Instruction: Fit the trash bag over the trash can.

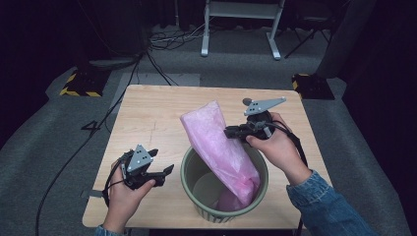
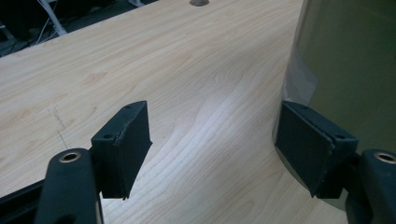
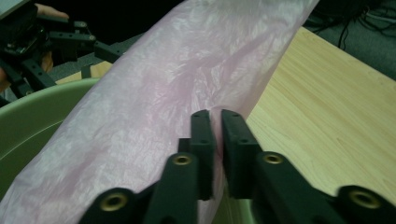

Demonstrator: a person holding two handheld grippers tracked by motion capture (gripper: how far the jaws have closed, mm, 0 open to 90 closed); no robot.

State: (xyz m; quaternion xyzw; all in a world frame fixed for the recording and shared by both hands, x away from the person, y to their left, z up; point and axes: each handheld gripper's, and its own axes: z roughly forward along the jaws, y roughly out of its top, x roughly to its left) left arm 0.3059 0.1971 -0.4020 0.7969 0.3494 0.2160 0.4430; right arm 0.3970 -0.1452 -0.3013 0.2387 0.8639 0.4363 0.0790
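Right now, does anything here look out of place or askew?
Yes. The pink plastic bag is not fitted to the green bin: it leans out past the far rim as a long, unopened strip, with its lower end bunched inside. The right gripper pinches one edge; the left gripper stands open beside the bin.

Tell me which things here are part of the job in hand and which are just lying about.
Part of the job:
pink plastic bag, pinched by the right gripper
green bin the bag hangs into
left gripper, open beside the bin

Just lying about:
cables on the floor
white frame legs behind the table
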